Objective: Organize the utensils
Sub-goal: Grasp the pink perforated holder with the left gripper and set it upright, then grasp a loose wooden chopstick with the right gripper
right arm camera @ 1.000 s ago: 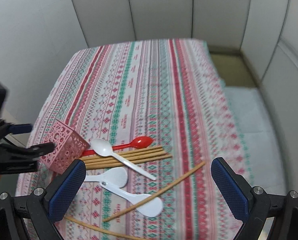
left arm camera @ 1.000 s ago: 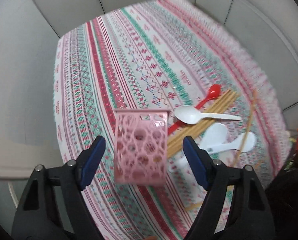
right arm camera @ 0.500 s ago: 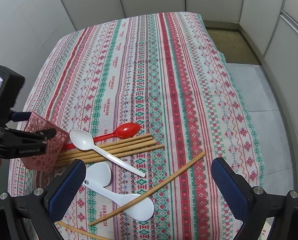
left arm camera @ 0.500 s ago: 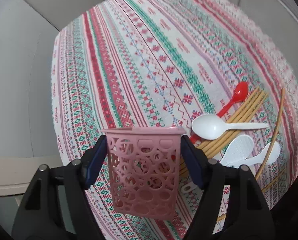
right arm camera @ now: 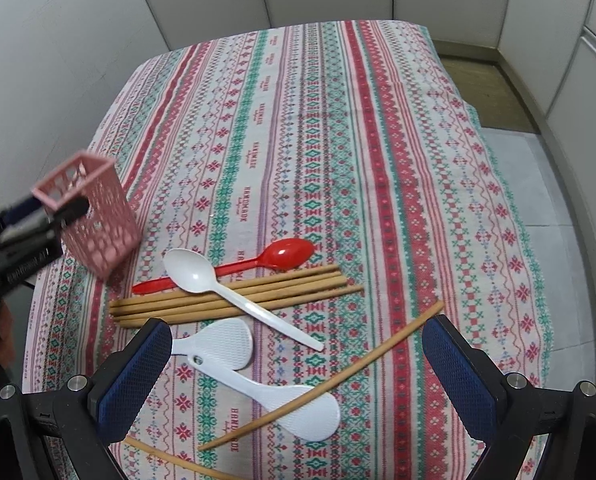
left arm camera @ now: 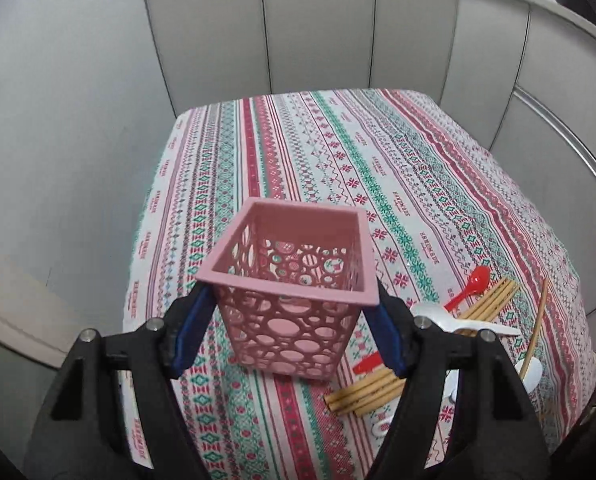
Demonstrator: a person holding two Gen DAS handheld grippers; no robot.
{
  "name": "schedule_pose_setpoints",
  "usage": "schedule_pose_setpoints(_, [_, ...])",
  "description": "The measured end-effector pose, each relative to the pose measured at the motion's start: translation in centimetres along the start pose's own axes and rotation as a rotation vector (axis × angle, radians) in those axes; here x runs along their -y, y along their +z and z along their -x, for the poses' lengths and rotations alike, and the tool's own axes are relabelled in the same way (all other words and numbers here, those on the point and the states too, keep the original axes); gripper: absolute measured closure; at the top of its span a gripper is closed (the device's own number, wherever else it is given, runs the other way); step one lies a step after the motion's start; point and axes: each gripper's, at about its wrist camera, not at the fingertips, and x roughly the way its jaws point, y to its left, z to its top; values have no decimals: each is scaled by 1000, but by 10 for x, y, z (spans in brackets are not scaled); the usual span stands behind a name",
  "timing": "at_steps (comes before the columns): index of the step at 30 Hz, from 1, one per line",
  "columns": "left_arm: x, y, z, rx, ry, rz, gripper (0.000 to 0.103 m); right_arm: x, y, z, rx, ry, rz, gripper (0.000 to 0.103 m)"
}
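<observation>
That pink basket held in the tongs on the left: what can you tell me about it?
The pink basket looks like plastic: a square, open-topped holder with a solid flat rim and walls pierced by round holes of many sizes. It is empty inside. The left tongs clamp it from both sides just under the rim, blue pads against its walls. It is nearly upright, leaning slightly, above the near left part of the striped tablecloth; whether its base touches the cloth is unclear.

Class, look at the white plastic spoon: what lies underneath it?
The white plastic spoon lies across the bundle of wooden chopsticks, and its bowl overlaps the red spoon handle. The parts of both directly under it are hidden.
</observation>
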Motion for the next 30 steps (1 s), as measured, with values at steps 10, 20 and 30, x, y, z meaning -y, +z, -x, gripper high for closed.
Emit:
schedule_pose_setpoints(10, [2,-11,11,-68,-20,40,22,-8,4,-1,-3,-2,16,0])
schedule_pose_setpoints(20, [-2,-20,38,-116,27,38,13,5,15,7,-1,1,-11,0])
schedule_pose_setpoints(30, [11,-25,76,-118,-84,-32,13,32,8,-4,-46,-49,-40,0])
